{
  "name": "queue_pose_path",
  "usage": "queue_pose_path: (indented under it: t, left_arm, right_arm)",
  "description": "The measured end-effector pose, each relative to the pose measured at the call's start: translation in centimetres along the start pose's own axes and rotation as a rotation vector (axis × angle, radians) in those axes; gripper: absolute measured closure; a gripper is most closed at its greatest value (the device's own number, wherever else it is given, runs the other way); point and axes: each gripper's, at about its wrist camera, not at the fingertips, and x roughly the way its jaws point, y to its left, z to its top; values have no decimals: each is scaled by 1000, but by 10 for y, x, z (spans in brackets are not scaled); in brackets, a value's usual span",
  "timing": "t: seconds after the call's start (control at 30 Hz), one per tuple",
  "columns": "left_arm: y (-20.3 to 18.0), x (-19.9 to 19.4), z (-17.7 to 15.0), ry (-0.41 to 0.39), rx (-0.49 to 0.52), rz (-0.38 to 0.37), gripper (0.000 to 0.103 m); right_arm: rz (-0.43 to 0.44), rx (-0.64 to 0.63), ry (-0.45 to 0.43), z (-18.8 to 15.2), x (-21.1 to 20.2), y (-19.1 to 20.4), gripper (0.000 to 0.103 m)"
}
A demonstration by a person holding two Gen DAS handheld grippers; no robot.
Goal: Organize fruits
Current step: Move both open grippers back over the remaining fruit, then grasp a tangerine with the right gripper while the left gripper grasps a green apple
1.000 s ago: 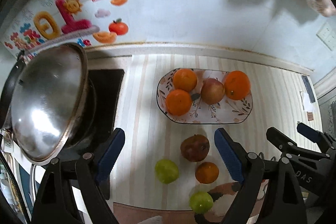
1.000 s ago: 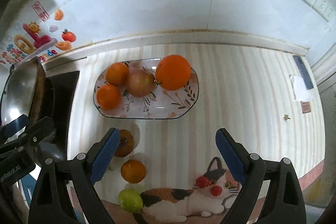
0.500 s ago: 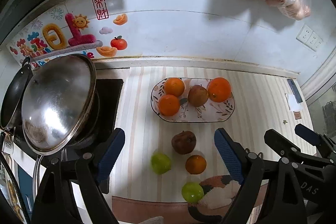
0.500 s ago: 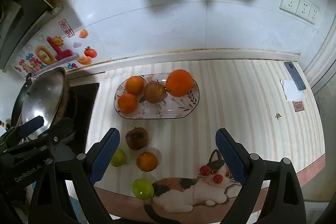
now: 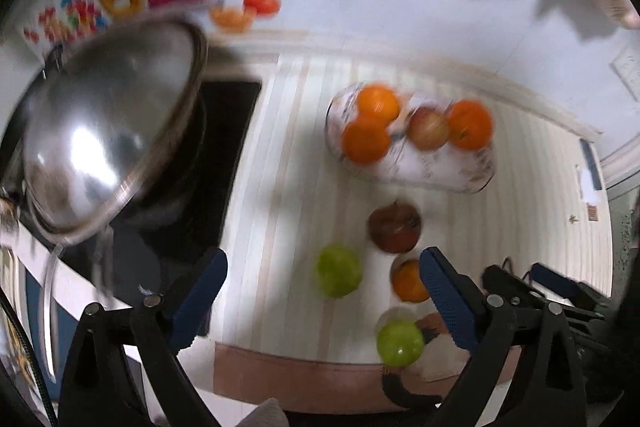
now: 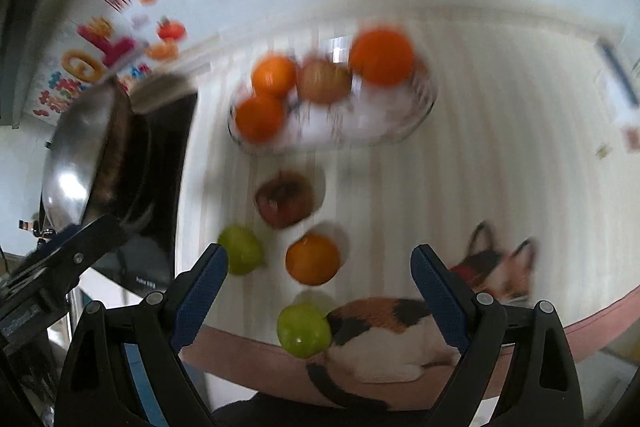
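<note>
Fingers of the left gripper [image 5: 322, 297] have just been opening and stand spread wide with nothing pinched between them; the fingers of the right gripper [image 6: 320, 291] are spread just as wide and also empty. Both point steeply down at the loose fruit on the striped desk [image 6: 460, 167]. In the right view an orange [image 6: 313, 259] sits between the two blue fingers, with a green fruit [image 6: 304, 330] nearer the desk edge by the cat picture [image 6: 400, 331], another green fruit [image 6: 240, 250] close to the left finger, and a dark red fruit [image 6: 285, 198] further in. The plate [image 6: 416, 115] beyond them already carries three oranges and an apple. Both pictures are smeared, which suggests quick movement, and that seems the main risk: a fast descent could knock a round fruit instead of straddling it, and the green one near the edge could roll off the desk. The loose fruits lie close together, so a wide finger may nudge a neighbour while closing on the chosen one. The two grippers are also near each other over the same cluster and could collide. The plate looks fairly full, so an added fruit might roll off.
</note>
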Motion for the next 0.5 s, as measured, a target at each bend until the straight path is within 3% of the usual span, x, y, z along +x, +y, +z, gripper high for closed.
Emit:
queue_pose_path:
  t: [0.17, 0.27, 0.37, 0.4, 0.5]
  left_arm:
    - [13, 48, -8, 133, -53, -4, 5]
    - [18, 75, -13, 196, -91, -4, 5]
    - [20, 96, -14, 243, -130, -25, 5]
    - [20, 102, -14, 258, -139, -36, 5]
    - [15, 120, -11, 297, -135, -52, 5]
  right_arm:
    - [29, 32, 126, -4, 71, -6, 9]
    - [42, 47, 181, -5, 105, -7, 15]
    - [37, 39, 212, -6, 131, -5, 32]
    - [36, 34, 227, -7, 138, -5, 44]
    - [-9, 4, 211, -11, 136, -6, 44]
